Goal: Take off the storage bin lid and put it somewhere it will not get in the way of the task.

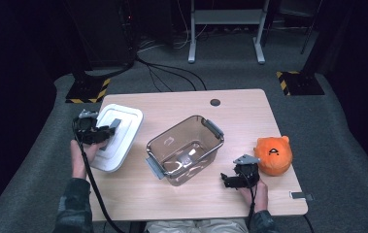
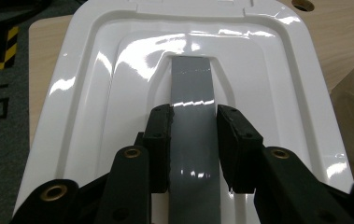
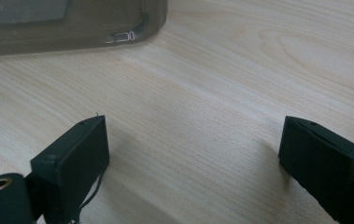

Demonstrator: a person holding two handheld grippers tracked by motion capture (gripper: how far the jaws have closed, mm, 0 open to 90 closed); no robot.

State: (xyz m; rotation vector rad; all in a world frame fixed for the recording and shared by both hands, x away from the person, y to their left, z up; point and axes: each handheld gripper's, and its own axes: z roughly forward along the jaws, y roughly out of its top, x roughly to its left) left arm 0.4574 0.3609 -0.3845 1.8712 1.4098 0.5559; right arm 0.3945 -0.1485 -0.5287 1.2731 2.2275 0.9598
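At nine o'clock on the tabletop (image 1: 249, 104), the left hand-held gripper (image 2: 193, 140) is clamped on the grey handle (image 2: 192, 93) of the glossy white plastic lid (image 1: 118, 136). The right hand-held gripper (image 3: 193, 154) rests with its jaws apart near the clear brown plastic bin (image 1: 186, 148). That slick strap could slide out and the lid would drop if it is lifted tilted.
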